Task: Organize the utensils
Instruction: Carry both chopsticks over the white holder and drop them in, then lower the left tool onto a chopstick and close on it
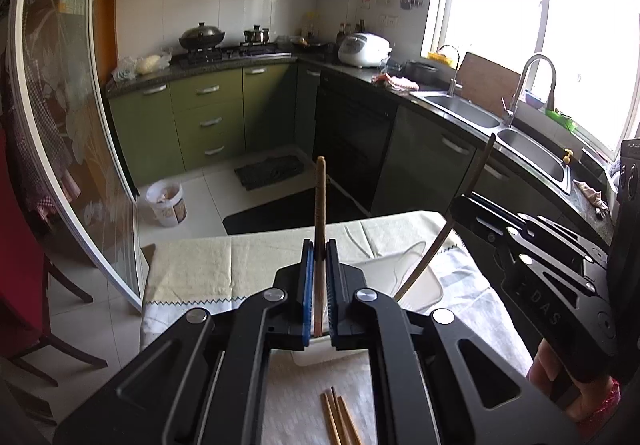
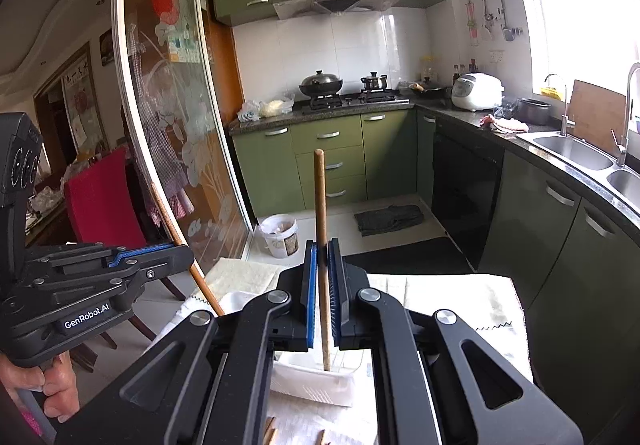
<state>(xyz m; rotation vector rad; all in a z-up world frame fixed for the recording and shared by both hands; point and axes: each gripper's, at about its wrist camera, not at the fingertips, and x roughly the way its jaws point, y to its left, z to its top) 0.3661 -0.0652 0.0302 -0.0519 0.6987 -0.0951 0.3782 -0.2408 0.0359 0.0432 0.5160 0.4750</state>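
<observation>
Your left gripper (image 1: 319, 269) has its blue-padded fingers (image 1: 307, 285) closed on a wooden chopstick (image 1: 320, 229), which stands nearly upright above the cloth-covered desk (image 1: 192, 269); its lower end dips toward a white tray (image 1: 424, 285) lying on the cloth just ahead of the fingers. Your right gripper (image 2: 322, 277) clamps a second chopstick (image 2: 321, 229) in the same manner, upright, with its tip reaching into the white tray (image 2: 312, 385) below. Seen from the left wrist, the right gripper (image 1: 472, 205) sits to the right over the desk, and its chopstick (image 1: 448, 225) slants up past the tray toward the sink counter (image 1: 532, 149); seen from the right wrist, the left gripper (image 2: 176, 249) hovers at the left edge of the desk (image 2: 460, 301) with its chopstick (image 2: 188, 265) angled across the glass sliding door (image 2: 180, 125). More loose chopsticks (image 1: 338, 421) lie together on the cloth near you, beneath the left gripper; green kitchen cabinets (image 1: 208, 117) and a stove (image 1: 228, 53) fill the background.
</observation>
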